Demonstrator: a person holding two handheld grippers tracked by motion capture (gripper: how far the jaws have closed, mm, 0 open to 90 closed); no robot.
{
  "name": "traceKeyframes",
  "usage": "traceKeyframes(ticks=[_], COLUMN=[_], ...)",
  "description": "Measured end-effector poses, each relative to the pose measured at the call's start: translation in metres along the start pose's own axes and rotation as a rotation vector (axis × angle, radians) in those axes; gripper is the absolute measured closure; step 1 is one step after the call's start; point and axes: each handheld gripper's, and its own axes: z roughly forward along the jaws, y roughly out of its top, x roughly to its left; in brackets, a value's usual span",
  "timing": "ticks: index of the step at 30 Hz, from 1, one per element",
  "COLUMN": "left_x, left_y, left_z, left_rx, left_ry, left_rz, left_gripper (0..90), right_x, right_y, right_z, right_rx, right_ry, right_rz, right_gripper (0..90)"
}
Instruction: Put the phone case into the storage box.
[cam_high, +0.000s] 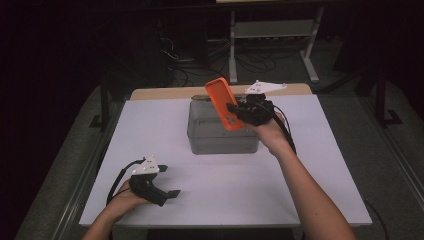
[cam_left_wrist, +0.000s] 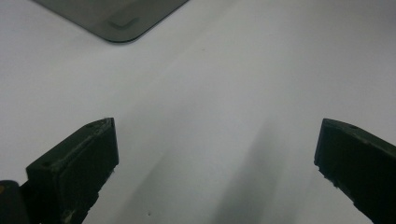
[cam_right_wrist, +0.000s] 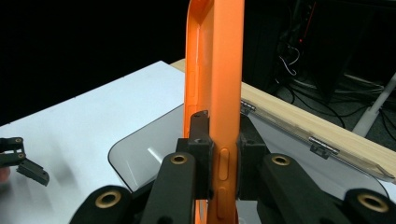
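Here my right tongs (cam_high: 235, 111) pinched the orange rubbery phone case (cam_high: 223, 103) edge-on, above the grey lidded plastic box (cam_high: 220, 136) at frame centre. My left tongs (cam_high: 167, 195) rested spread on the white counter (cam_high: 150, 130), lower left. I judged the box lid needed opening next.

So the orange phone case (cam_high: 223, 102) is up in the air, pinched at its lower end by the right gripper (cam_high: 234, 111); it's a soft-looking rounded-corner shell, empty, hollow side visible in the right gripper view, with button bumps along its edge (cam_right_wrist: 223, 163); held roughly upright, top leaning left and away in the high view; it hangs right over the smoky-grey clear box (cam_high: 220, 135), which sits lid-shut in the middle of the white worktop (cam_high: 150, 130), near the far edge.
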Motion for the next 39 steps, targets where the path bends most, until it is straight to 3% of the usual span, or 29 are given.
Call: traceKeyframes(ticks=[13,39], left_x=[0.0,-0.001], left_y=[0.0,0.0], left_z=[0.001,0.001], left_rx=[0.001,0.003], left_ry=[-0.005,-0.014], left_rz=[-0.001,-0.002], left_gripper=[0.0,0.0], right_x=[-0.005,-0.007], right_y=[0.004,0.004], right_z=[0.008,0.041], right_rx=[0.082,0.322], right_ry=[-0.01,-0.029], right_rz=[-0.04,-0.1], right_gripper=[79.0,78.9])
